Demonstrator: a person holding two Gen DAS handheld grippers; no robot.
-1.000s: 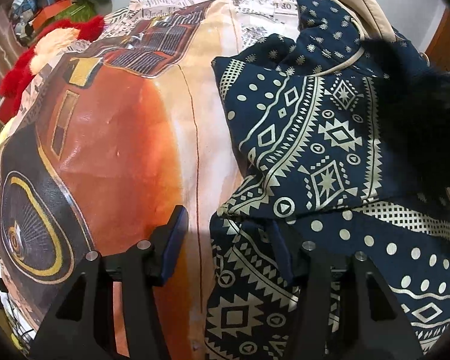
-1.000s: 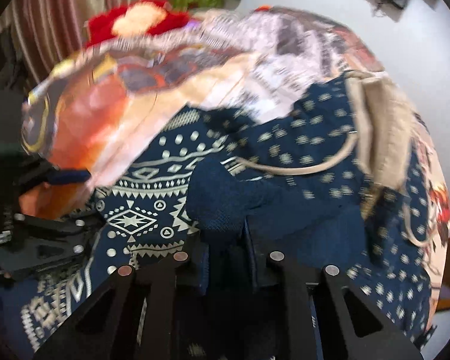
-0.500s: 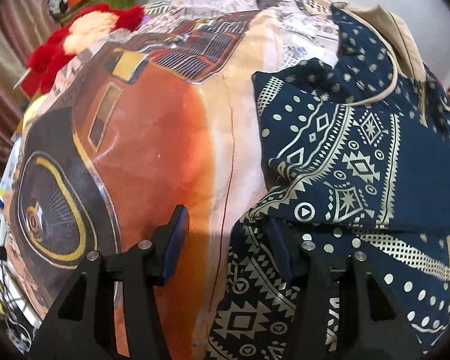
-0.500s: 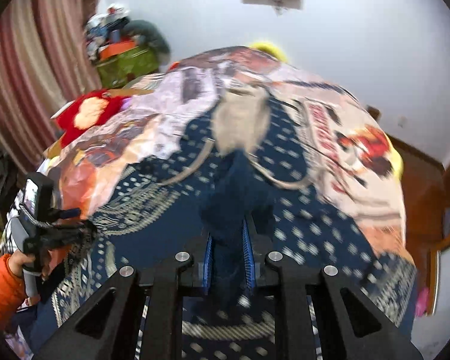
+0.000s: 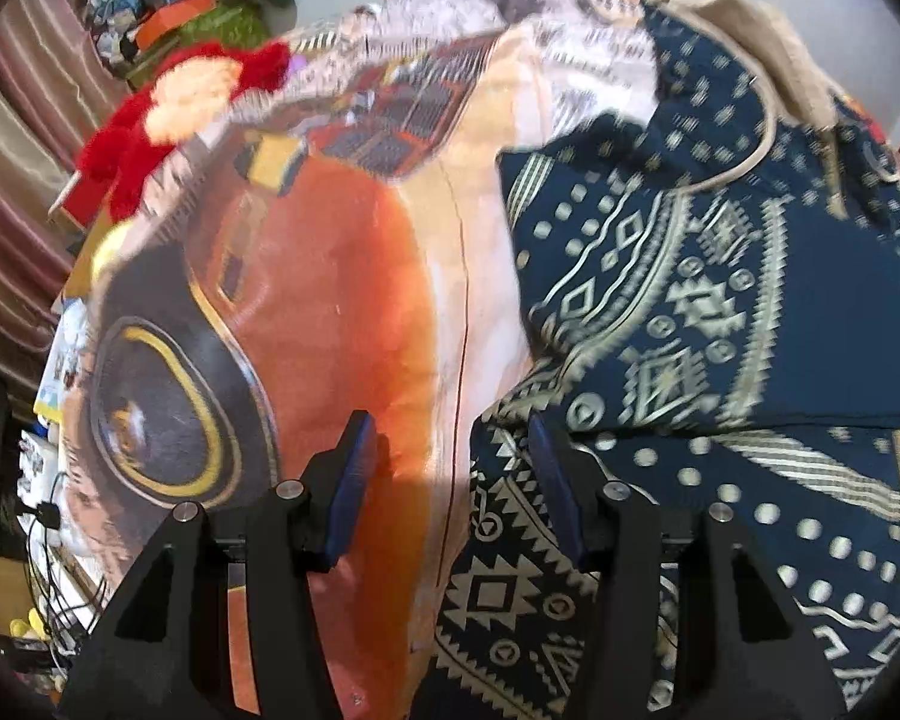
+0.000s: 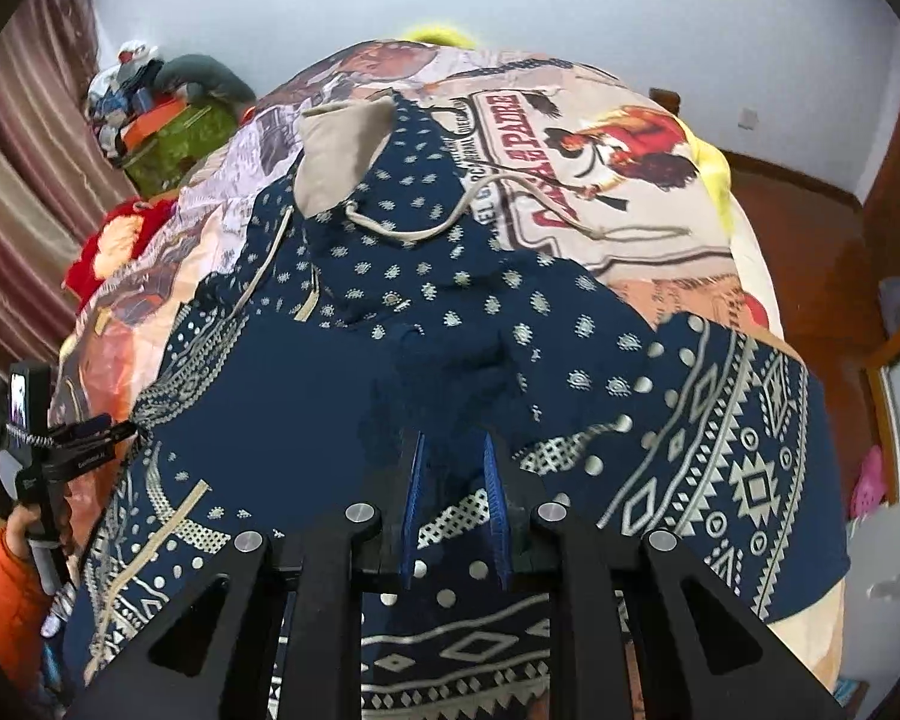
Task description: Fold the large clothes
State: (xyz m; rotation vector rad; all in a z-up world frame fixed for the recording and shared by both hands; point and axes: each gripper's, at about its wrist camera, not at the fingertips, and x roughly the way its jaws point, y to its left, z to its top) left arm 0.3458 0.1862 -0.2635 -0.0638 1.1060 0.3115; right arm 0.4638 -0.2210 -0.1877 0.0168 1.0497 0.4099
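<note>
- Hoodie [image 6: 570, 372]: navy, with cream dots and geometric bands; spread over the bed directly ahead of and beneath the right gripper [image 6: 453, 480]. Its beige-lined hood [image 6: 339, 150] lies at the far end, well ahead of the fingers, with a cream drawstring [image 6: 426, 228] looping just past it.
- Right gripper: jaws nearly closed, blue pads pinching a bunched fold of the plain navy cloth, which rises between them.
- Left gripper [image 5: 450, 480]: jaws about half open, nothing between the pads. The left finger [image 5: 348, 480] stands over the bedcover; the right finger [image 5: 555, 486] stands at the hoodie's patterned edge. Whether that finger touches the cloth cannot be told.
- Left gripper as seen from the right wrist view [image 6: 114, 429]: far to the left of the right gripper, at the hoodie's left edge, held by a hand [image 6: 21, 525] in an orange sleeve [image 6: 6, 588].
- Bedcover [image 5: 330, 300]: printed with an orange car, under and left of the left gripper.
- Red plush toy [image 5: 168, 102]: far ahead and left of the left gripper, at the bed's edge.
- Striped curtain [image 5: 18, 138]: beyond the toy, further left.
</note>
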